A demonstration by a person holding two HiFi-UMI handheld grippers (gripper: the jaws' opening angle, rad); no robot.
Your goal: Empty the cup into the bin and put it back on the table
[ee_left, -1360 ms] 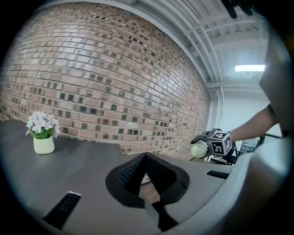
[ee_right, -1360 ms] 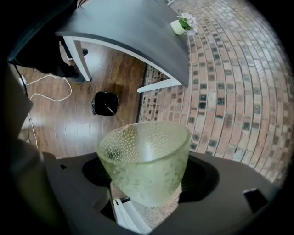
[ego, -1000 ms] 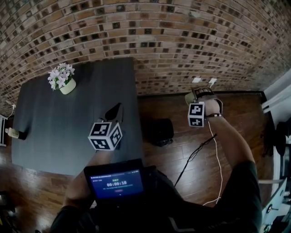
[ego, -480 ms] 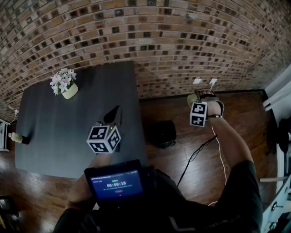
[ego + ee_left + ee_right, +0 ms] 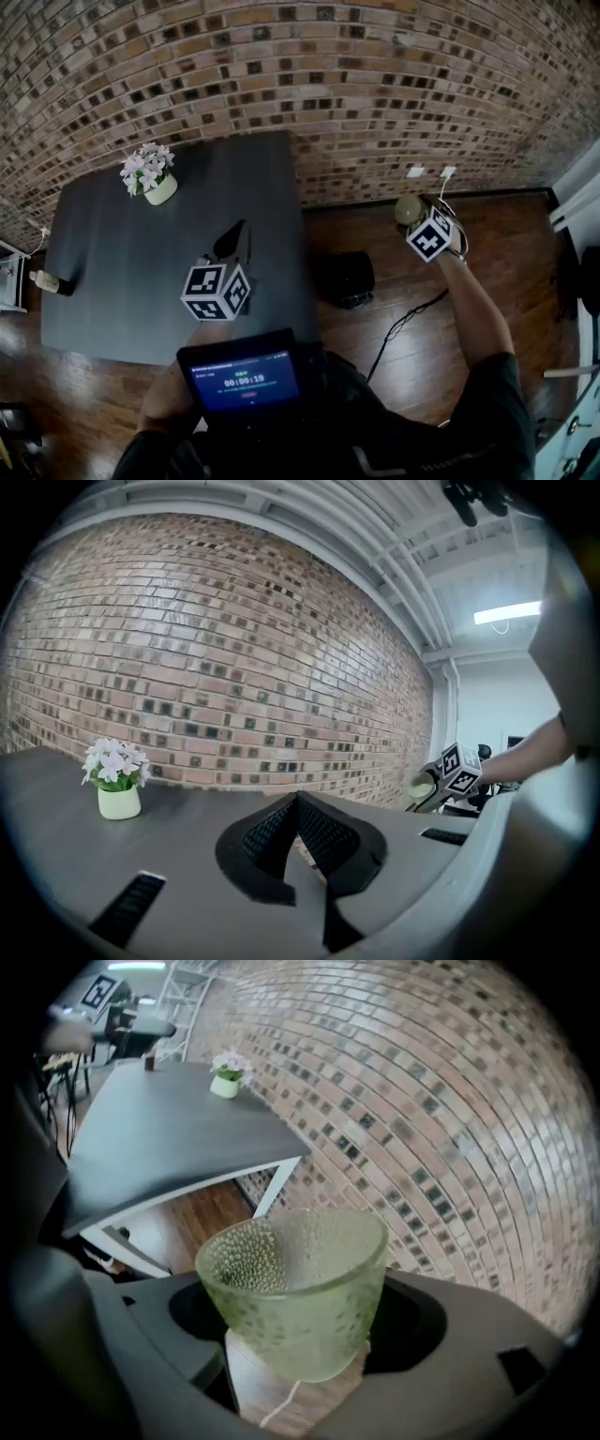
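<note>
Rolled upright again near the bin (image 5: 345, 278), the right gripper (image 5: 298, 1335) clamps its fingers on the empty-looking cup (image 5: 407, 208), likely bound for the surface (image 5: 141, 272); the left gripper (image 5: 298, 832) idles, fingers together.

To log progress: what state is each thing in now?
cup: looks empty, held in the air.
right gripper: shut on the cup.
left gripper: shut, empty.
bin: standing on the floor.
flower pot: upright on the table.

The dark table (image 5: 112, 309) beneath the left gripper (image 5: 234, 239) bore a flower pot (image 5: 159, 190) beyond it and a small bottle (image 5: 52, 280) well to its left.
</note>
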